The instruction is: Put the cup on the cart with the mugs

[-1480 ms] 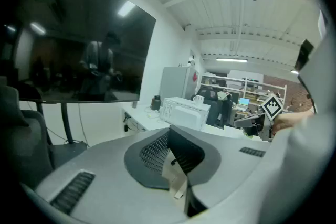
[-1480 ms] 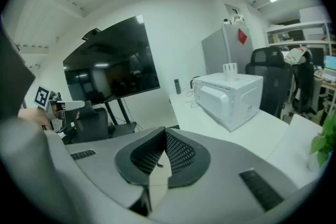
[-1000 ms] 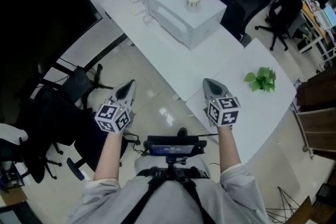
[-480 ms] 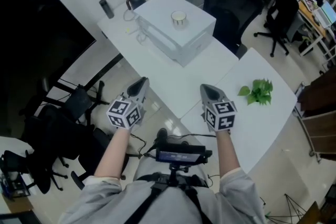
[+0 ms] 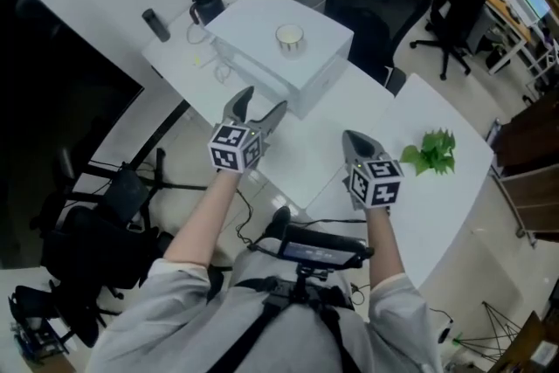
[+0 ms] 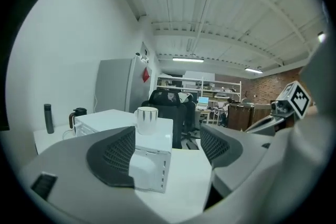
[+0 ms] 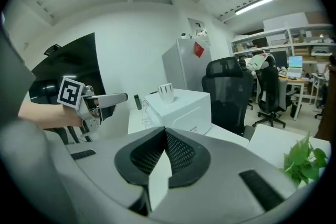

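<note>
The cup [image 5: 289, 36] looks glossy white ceramic; the desk [image 5: 307, 140] is smooth, matt white; the floor [image 5: 188, 175] shines.

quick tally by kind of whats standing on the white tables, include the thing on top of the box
cup: 1
white box: 1
black kettle: 1
dark bottle: 1
green plant: 1
total: 5
</note>
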Available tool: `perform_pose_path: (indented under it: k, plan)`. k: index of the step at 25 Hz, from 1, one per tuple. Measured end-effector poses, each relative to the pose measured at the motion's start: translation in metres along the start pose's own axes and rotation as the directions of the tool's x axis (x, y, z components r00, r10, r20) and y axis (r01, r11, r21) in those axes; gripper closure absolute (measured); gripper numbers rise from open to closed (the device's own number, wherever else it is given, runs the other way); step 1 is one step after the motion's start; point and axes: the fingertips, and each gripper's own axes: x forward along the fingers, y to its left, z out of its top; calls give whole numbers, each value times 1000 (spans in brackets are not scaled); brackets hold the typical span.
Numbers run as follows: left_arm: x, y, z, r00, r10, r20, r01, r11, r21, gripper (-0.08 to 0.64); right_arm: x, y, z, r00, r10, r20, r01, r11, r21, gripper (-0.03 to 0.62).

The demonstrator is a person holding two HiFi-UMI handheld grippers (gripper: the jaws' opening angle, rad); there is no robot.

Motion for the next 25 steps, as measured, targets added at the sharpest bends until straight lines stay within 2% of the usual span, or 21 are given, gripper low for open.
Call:
perform_pose_path:
  k: [4,7,14,19,25]
  plan:
    - [46,19,5,1000,-17,-12,17,999,29,121,18,-10,8,999,-37,3,37,999,23,586]
    - [77,31,10,999,-33,-19,34,999,14,91,30,-10,10,999,-46,-10,47,999,19,586]
    - [137,54,4,997,-35,-66,38,999,34,75,48,-12,9,997,-72,-35,74,997,36,586]
    - [166,62,3,995,-45,-87,48,998,30,52,52,-23,7,993,-107,-50,110,993,45,586]
    - [193,66,-3,992,-21,-124,28,998,54,51,56,-31,4,988,-141,-59,145,988,61,586]
